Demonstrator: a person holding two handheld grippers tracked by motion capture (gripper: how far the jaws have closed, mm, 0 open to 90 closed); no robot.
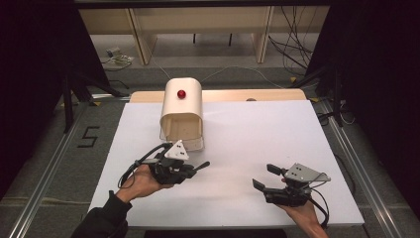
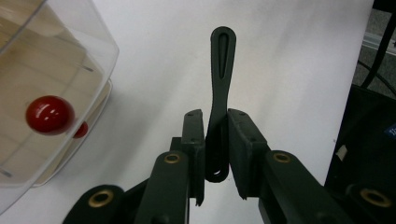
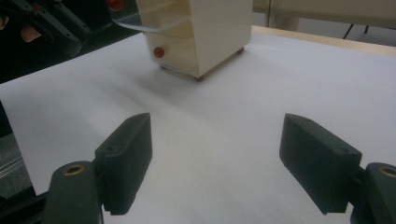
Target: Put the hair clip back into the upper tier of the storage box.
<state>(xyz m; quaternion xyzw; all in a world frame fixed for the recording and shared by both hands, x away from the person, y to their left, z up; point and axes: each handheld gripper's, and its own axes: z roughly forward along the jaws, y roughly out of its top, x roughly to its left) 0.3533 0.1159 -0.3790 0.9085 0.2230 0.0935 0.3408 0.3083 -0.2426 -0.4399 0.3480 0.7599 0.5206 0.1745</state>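
The left claw pinches one black spatula-like tool; the right claw is spread; one box with two red knobs sits beyond.

The table wears a white sheet, matt and smooth like paper, with a strip of pale wood bare at its far edge. The box is cream, smooth, with a soft sheen; inside it looks like light wood. Its lid is clear glossy plastic, and the knob on it is red and shiny, catching highlights. The utensil is dark matt plastic. The fingers are black, matt, faintly grainy, with brass-coloured rivets. The plate looks like dull grey metal.
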